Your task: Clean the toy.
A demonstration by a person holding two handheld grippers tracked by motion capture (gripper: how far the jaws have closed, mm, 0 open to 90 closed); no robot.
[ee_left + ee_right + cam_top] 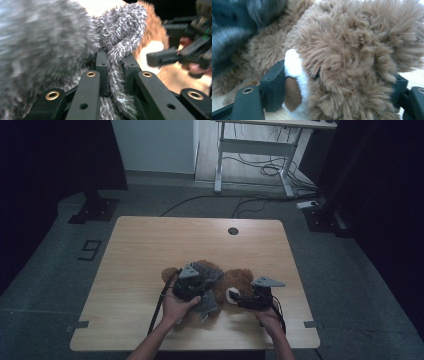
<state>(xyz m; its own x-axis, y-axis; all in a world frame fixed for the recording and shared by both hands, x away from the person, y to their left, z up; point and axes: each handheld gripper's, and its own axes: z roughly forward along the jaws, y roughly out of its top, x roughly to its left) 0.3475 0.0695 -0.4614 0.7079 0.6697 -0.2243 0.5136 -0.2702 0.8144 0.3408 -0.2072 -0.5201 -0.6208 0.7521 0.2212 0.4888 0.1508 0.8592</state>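
A brown teddy bear (242, 279) lies on the wooden table (150, 245), with a grey fuzzy scarf (207, 272) bunched over its body. My left gripper (200, 286) is at the bear's middle. In the left gripper view its jaws (115, 62) are shut on a strand of the grey scarf (120, 32). My right gripper (236, 296) reaches in from the right at the bear's head. In the right gripper view its jaws (337, 85) straddle the bear's head (352, 50), one pad against the white snout (292, 60), the other sunk in the fur.
A round cable hole (233, 230) sits near the table's far edge. Beyond the table stand a white desk frame (255, 150) and loose cables (260, 170) on the floor. The person's hands hold both grippers near the front edge.
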